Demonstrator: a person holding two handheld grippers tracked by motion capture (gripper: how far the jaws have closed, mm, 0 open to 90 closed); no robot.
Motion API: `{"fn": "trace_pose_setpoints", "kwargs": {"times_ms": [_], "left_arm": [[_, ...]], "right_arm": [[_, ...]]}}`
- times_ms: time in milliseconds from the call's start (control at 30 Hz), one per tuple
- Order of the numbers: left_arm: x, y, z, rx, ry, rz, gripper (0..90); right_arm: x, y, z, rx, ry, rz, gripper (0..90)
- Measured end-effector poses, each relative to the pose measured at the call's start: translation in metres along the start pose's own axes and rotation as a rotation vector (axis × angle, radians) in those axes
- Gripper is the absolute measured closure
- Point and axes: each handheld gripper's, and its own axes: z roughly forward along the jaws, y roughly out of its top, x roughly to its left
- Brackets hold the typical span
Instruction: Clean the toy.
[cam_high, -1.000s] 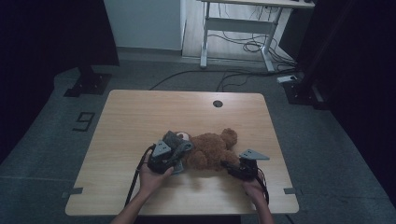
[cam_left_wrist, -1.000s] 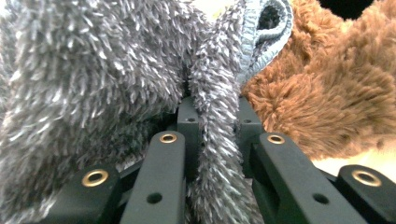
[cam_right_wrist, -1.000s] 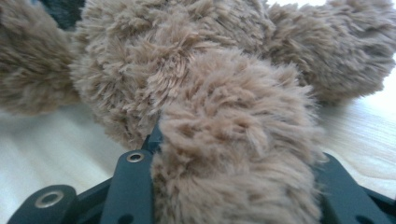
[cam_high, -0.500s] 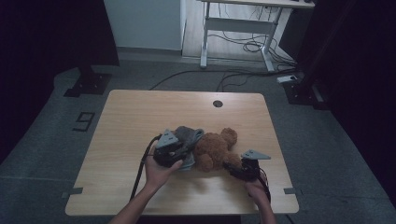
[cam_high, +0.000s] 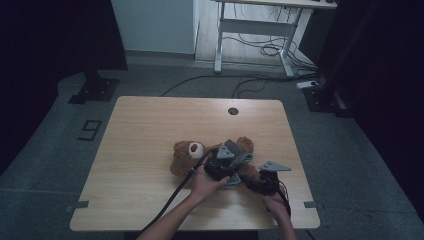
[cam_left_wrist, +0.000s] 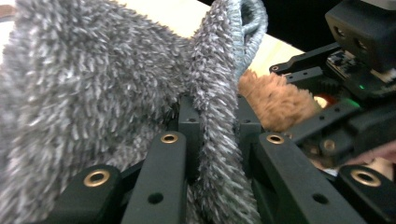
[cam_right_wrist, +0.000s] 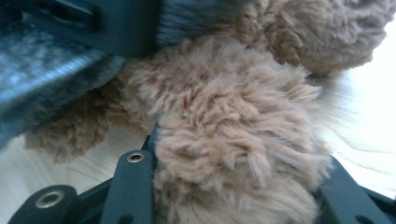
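Observation:
A brown teddy bear (cam_high: 186, 153) lies on the wooden table (cam_high: 150, 125), its head and white muzzle bare at the left. My left gripper (cam_high: 227, 159) hovers over the bear's body, shut on a fold of grey fuzzy cloth (cam_high: 243, 159). In the left gripper view the cloth (cam_left_wrist: 93, 93) hangs between the jaws of that gripper (cam_left_wrist: 217, 116), with brown fur (cam_left_wrist: 275, 98) behind it. My right gripper (cam_high: 264, 181) sits at the bear's lower end. In the right gripper view, that gripper (cam_right_wrist: 238, 154) is shut on a plush leg (cam_right_wrist: 233, 112).
The table has a round cable hole (cam_high: 233, 111) near its far edge. A white desk frame (cam_high: 250, 30) and loose cables (cam_high: 270, 50) stand on the floor behind. The left gripper's cable (cam_high: 175, 192) trails across the table's front.
My left gripper has carried the grey cloth to the right, off the bear's head, which is now uncovered. The right gripper has kept still on the leg.

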Motion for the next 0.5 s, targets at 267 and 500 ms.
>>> {"fn": "trace_pose_setpoints", "kwargs": {"times_ms": [267,500], "left_arm": [[0.030,-0.021,-0.059,-0.025,0.213,0.003,78.3],[0.058,-0.052,-0.103,-0.082,0.277,-0.062,78.2]], "right_arm": [[-0.001,0.000,0.000,-0.001,-0.023,0.001,56.3],[0.000,0.000,0.001,-0.001,-0.012,0.003,56.1]]}}
